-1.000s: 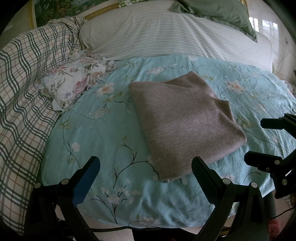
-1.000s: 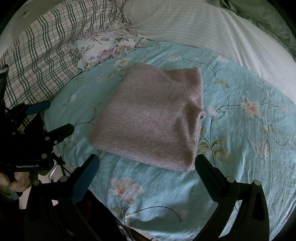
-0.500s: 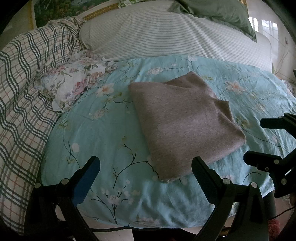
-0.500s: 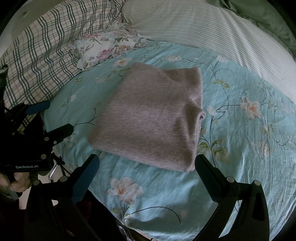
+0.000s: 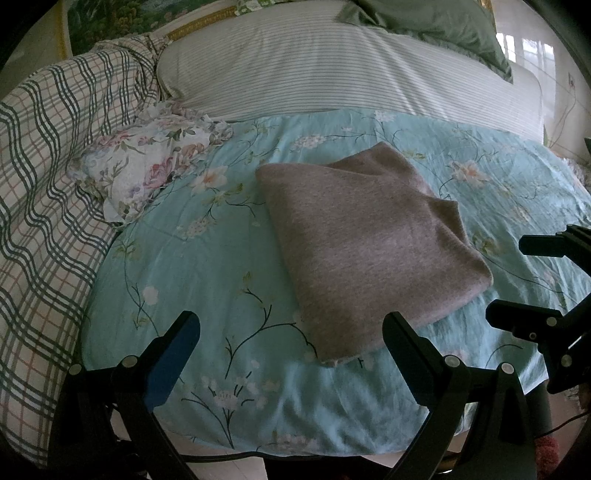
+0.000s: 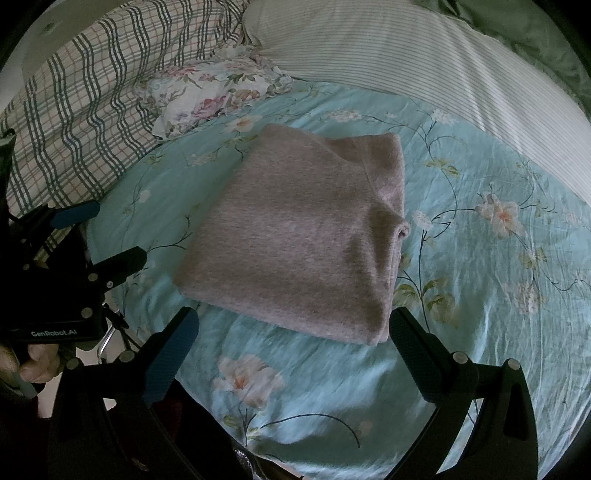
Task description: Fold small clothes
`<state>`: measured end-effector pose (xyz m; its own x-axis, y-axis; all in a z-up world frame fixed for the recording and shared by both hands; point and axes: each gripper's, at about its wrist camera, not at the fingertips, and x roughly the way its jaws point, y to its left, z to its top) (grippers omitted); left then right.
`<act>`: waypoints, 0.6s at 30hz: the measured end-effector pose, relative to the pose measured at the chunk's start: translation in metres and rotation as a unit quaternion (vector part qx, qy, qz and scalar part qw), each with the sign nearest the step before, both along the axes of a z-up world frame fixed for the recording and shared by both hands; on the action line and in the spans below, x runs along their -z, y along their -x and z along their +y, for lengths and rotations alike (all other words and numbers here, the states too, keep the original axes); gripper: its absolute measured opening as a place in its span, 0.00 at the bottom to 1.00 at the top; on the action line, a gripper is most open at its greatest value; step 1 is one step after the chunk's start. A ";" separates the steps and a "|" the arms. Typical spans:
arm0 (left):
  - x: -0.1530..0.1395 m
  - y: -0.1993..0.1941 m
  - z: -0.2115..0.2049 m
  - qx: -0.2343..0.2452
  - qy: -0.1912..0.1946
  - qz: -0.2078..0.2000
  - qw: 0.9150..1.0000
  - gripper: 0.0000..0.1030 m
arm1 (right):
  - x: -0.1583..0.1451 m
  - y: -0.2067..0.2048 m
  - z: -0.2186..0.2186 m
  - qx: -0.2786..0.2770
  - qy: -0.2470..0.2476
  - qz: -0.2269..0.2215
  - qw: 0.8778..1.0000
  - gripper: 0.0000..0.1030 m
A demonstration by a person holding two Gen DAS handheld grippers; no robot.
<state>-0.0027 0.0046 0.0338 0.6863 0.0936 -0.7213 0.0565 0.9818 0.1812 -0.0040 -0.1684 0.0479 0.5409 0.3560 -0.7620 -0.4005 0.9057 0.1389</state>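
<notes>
A grey garment point(image 5: 365, 243) lies folded into a flat rectangle on the light blue floral sheet point(image 5: 207, 266); it also shows in the right wrist view point(image 6: 295, 236). My left gripper point(image 5: 291, 332) is open and empty, hovering near the sheet's front edge, just short of the garment's near corner. My right gripper point(image 6: 293, 326) is open and empty, hovering at the garment's near edge. Each gripper shows in the other's view, the right one point(image 5: 532, 284) at the right and the left one point(image 6: 99, 236) at the left.
A floral pillow point(image 5: 147, 166) lies left of the garment. A checked quilt point(image 5: 44, 184) is piled at the left. A striped cover point(image 5: 332, 70) and a green pillow point(image 5: 436, 22) lie behind. The bed's front edge runs just below the grippers.
</notes>
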 end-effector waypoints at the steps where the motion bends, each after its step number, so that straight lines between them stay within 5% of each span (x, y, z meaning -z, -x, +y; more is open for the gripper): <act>1: 0.000 0.000 0.000 0.000 0.000 0.000 1.000 0.97 | 0.000 0.000 0.000 0.000 0.000 0.000 1.000 1.00; 18: 0.003 -0.034 0.005 -0.005 -0.005 -0.008 1.000 0.96 | 0.006 -0.050 -0.013 0.018 -0.020 0.010 1.000 1.00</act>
<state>0.0313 0.0093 0.0310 0.6964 0.1079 -0.7095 0.0433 0.9805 0.1916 0.0463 -0.1818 0.0419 0.5387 0.3667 -0.7585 -0.3650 0.9130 0.1821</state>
